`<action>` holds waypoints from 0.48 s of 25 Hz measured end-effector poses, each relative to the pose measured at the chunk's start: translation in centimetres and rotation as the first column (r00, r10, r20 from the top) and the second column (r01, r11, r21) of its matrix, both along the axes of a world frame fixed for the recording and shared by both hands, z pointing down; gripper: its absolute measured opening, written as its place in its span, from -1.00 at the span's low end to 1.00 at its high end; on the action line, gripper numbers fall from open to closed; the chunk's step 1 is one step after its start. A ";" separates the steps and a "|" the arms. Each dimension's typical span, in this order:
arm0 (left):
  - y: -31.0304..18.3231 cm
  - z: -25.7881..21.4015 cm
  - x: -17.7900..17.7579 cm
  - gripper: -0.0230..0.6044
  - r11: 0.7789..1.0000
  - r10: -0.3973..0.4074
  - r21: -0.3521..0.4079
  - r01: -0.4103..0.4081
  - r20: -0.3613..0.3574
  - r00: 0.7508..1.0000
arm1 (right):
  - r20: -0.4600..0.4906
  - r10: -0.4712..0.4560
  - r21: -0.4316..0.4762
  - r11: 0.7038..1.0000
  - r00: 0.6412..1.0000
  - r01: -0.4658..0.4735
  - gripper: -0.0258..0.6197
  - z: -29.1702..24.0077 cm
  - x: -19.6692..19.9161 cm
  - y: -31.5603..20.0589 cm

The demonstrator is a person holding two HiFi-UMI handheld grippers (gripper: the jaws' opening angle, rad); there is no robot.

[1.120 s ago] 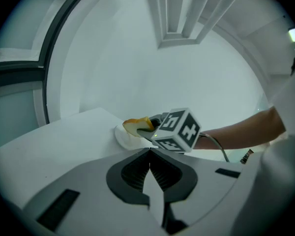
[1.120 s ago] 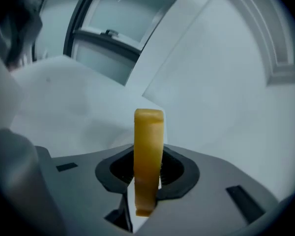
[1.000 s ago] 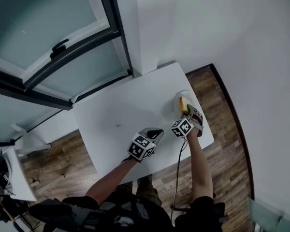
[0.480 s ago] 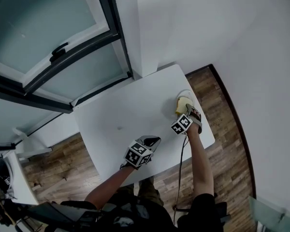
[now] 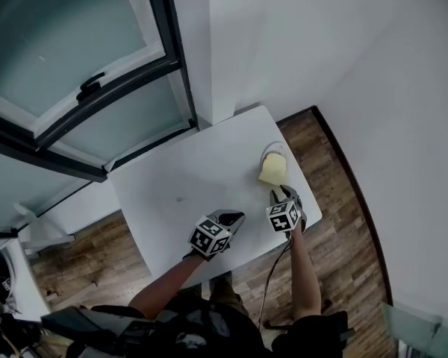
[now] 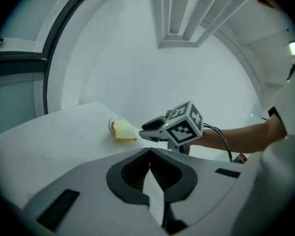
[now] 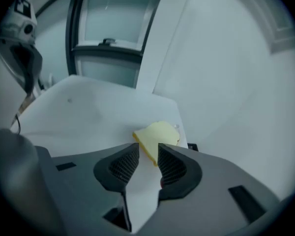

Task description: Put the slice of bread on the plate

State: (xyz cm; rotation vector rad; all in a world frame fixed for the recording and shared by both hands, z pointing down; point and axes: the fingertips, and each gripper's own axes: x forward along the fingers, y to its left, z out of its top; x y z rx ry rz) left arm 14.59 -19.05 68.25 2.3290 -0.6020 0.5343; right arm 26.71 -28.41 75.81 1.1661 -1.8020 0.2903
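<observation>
The pale yellow slice of bread point(image 5: 272, 170) lies flat on the small white plate point(image 5: 273, 148) at the table's far right; its near edge overhangs the rim. My right gripper point(image 5: 278, 194) hovers just short of it. Its jaws are closing with a gap and nothing between them. The bread point(image 7: 160, 134) sits beyond the tips. My left gripper point(image 5: 236, 217) is shut and empty near the front edge. From it I see the bread point(image 6: 124, 131), the plate point(image 6: 111, 126) and the right gripper point(image 6: 145, 127).
The white table point(image 5: 187, 177) stands against a white wall column, with a dark-framed window point(image 5: 97, 80) behind it. Wooden floor point(image 5: 336, 192) lies past the right and front edges. A black cable point(image 5: 272, 271) hangs along the right forearm.
The right gripper let go of the bread, which now lies flat on the plate, and drew back toward the front edge. The left gripper has hardly moved.
</observation>
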 end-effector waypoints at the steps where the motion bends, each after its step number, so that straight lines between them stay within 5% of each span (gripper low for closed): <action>1: 0.1 -0.5 0.0 -0.92 1.000 0.000 0.015 0.000 -0.001 1.000 | 0.068 0.044 0.050 0.998 0.997 -0.047 -0.58 -1.8 -0.3 1.0; 6: 0.5 -3.5 -0.2 -0.92 0.997 0.002 0.077 0.000 -0.014 1.000 | 0.373 0.215 0.202 0.931 0.903 -0.305 -0.89 -10.5 -1.3 7.5; 12: 4.2 -9.1 0.2 -0.92 0.983 0.025 0.181 -0.007 -0.098 0.995 | 0.596 0.256 0.231 0.853 0.761 -0.468 -0.89 -18.0 -1.9 17.1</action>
